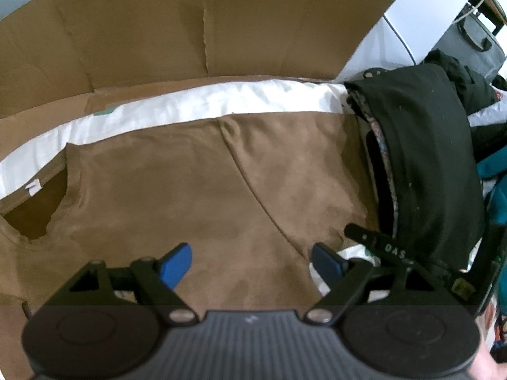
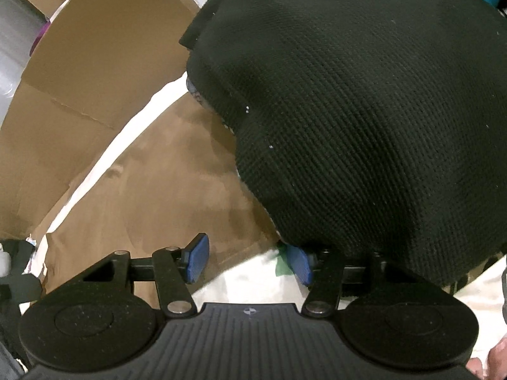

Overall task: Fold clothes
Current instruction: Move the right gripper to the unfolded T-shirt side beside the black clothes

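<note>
A tan shirt (image 1: 177,183) lies spread flat on a white sheet (image 1: 190,101), its neck opening at the left. It also shows in the right wrist view (image 2: 164,183). My left gripper (image 1: 252,264) is open and empty, its blue pads just above the shirt's near part. My right gripper (image 2: 250,261) is open and empty over the shirt's near edge and the sheet (image 2: 253,278). Its right finger sits under the edge of a pile of folded black clothes (image 2: 364,110), which also shows in the left wrist view (image 1: 421,158) at the shirt's right side.
A cardboard wall (image 1: 190,28) stands behind the sheet and also shows in the right wrist view (image 2: 95,63). Teal fabric (image 1: 494,171) and more dark clothes (image 1: 459,79) lie at the far right. A grey case (image 1: 472,44) stands beyond them.
</note>
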`<state>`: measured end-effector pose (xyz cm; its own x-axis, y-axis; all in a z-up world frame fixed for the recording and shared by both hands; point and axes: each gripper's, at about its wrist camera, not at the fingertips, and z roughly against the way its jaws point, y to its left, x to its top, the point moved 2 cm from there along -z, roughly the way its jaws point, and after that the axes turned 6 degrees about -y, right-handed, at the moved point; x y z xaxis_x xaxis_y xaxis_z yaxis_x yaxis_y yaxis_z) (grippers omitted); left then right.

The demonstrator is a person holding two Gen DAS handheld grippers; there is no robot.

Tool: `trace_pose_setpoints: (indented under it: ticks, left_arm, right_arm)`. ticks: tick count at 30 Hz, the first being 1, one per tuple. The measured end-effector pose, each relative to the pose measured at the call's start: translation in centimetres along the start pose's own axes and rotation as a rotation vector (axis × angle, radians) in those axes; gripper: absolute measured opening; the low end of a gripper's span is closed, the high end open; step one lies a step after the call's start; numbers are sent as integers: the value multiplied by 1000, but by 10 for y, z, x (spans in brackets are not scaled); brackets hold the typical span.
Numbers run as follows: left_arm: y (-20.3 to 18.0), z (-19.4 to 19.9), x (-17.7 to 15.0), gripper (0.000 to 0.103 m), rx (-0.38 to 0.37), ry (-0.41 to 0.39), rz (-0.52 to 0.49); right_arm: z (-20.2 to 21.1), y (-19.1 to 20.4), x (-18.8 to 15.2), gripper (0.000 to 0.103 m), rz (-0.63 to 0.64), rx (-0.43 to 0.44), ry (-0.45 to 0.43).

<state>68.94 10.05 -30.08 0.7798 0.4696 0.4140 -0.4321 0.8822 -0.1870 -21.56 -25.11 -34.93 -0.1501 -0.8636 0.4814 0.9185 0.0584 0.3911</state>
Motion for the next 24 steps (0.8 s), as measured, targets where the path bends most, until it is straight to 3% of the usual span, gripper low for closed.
trace_pose_setpoints:
  ticks: [2, 3, 4, 6, 12, 16, 21, 24]
  left_arm:
    - [0, -1, -1, 85, -1, 4, 0]
    - [-1, -2, -1, 85, -1, 6, -2]
    - [-1, -2, -2, 85, -1, 8, -4]
    - [-2, -4, -3, 85, 0, 13, -8]
    - [-5, -7, -6, 84, 2, 27, -21]
    - [-6, -10, -8, 84, 3, 36, -29]
    - [-13, -12, -11, 83, -2, 44, -57]
    - [-20, -16, -13, 83, -23, 26, -124]
  right_arm:
    - [0, 1, 1, 53, 10, -2, -12]
    - [1, 2, 2, 46, 17, -1, -15]
    - [3, 2, 2, 33, 24, 0, -18]
    - [5, 3, 5, 21, 36, 10, -23]
    - [11, 6, 12, 22, 29, 45, -31]
    - [-1, -1, 8, 24, -29, 30, 34]
    - [-3, -8, 11, 26, -48, 45, 25]
    - [-1, -9, 15, 5, -37, 64, 13]
